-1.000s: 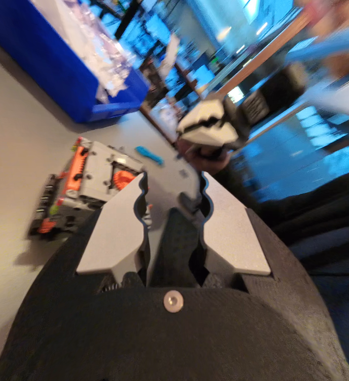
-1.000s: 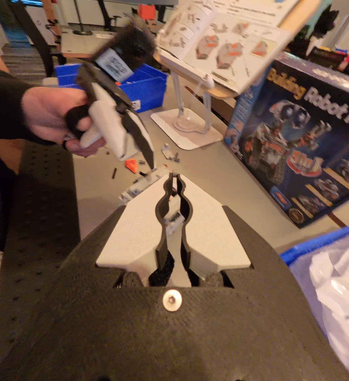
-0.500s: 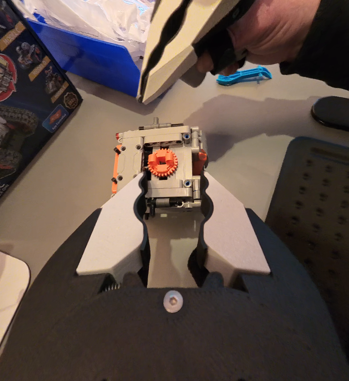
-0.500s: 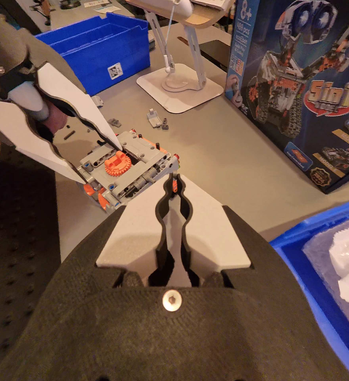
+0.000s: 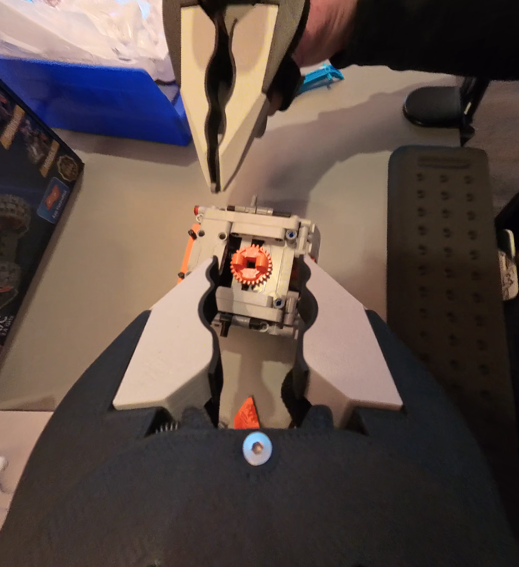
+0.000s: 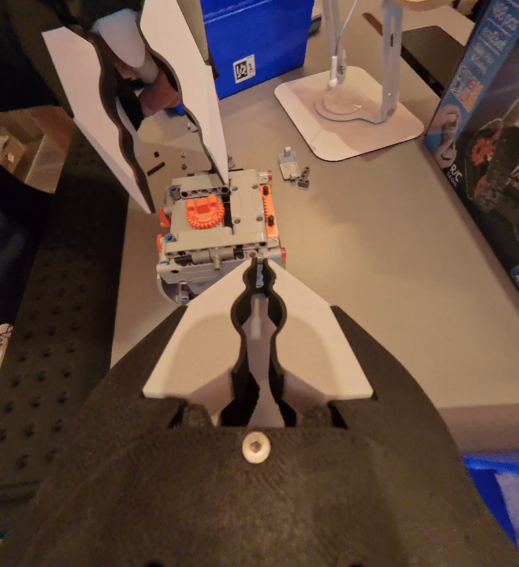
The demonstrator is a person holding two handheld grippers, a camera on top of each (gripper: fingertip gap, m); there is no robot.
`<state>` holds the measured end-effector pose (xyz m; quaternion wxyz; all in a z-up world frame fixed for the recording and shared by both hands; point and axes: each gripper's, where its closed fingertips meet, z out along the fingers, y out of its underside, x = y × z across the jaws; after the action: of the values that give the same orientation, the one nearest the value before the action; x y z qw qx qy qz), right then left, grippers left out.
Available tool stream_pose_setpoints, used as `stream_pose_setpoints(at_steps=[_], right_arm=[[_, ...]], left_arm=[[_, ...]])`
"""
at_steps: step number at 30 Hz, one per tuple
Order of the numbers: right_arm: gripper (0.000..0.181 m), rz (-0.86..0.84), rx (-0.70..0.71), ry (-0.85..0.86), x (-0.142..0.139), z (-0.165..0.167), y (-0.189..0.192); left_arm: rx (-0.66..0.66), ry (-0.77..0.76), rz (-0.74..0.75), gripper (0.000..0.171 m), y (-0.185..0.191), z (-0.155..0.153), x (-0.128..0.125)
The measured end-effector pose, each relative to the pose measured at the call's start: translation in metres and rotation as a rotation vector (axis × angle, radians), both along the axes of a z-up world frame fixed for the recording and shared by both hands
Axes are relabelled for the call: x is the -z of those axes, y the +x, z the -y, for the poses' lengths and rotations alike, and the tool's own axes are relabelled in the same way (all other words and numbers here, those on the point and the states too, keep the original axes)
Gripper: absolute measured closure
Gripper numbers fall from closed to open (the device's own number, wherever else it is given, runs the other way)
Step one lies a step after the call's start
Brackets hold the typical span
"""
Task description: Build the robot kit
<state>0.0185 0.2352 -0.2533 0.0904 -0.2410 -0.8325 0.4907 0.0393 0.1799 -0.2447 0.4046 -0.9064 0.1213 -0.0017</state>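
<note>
One grey brick-built module (image 5: 253,270) sits on the grey table (image 5: 123,251) at the centre of the left wrist view, with one orange gear (image 5: 251,264) on its top face. The left gripper (image 5: 258,267) stands spread wide, its two fingers either side of the module's near half; whether the pads actually press on the sides cannot be told from this angle. One small orange piece (image 5: 246,414) lies on the table low in the frame, between the finger roots.

The right gripper (image 5: 216,187) enters from the top centre of that view, held by one hand (image 5: 319,40) in a dark sleeve, its two tips nearly together just beyond the module's far edge. In the right wrist view its jaws look pinched on a thin grey pin (image 6: 259,267) — a small part, hard to make out — right at the module's near upper edge.

In the right wrist view the module sits centre-left of the frame and one grey bracket with a dark connector (image 6: 293,170) lies just right of it, towards the top. A few tiny dark pins (image 6: 157,167) are scattered at upper left. Two blue bins show: one (image 6: 252,40) at the top, one (image 6: 513,497) at lower right. One printed kit box (image 6: 494,147) stands at the right edge, and one white stand base (image 6: 350,122) lies at upper right. One black perforated mat (image 5: 442,245) fills the right of the left wrist view.
</note>
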Motion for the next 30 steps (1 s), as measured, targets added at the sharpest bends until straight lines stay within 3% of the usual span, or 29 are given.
stream_pose_setpoints(at_steps=[5, 8, 10, 18, 30], right_arm=[[0.181, 0.007, -0.062, 0.073, 0.003, 0.006, 0.004], [0.181, 0.008, -0.084, 0.083, 0.002, 0.007, 0.003], [0.181, 0.017, -0.104, 0.11, 0.006, 0.007, 0.004], [0.181, 0.02, -0.171, 0.173, 0.007, 0.01, 0.002], [0.18, 0.096, -0.221, 0.11, 0.007, 0.012, 0.0]], left_arm=[[-0.115, 0.03, -0.061, 0.113, 0.015, -0.028, 0.0], [-0.206, 0.017, -0.124, 0.124, 0.008, -0.034, 0.012], [-0.237, 0.034, -0.076, 0.128, 0.01, -0.036, 0.013], [-0.229, 0.064, -0.073, 0.13, 0.01, -0.037, 0.012], [-0.201, 0.079, -0.059, 0.14, 0.009, -0.039, 0.01]])
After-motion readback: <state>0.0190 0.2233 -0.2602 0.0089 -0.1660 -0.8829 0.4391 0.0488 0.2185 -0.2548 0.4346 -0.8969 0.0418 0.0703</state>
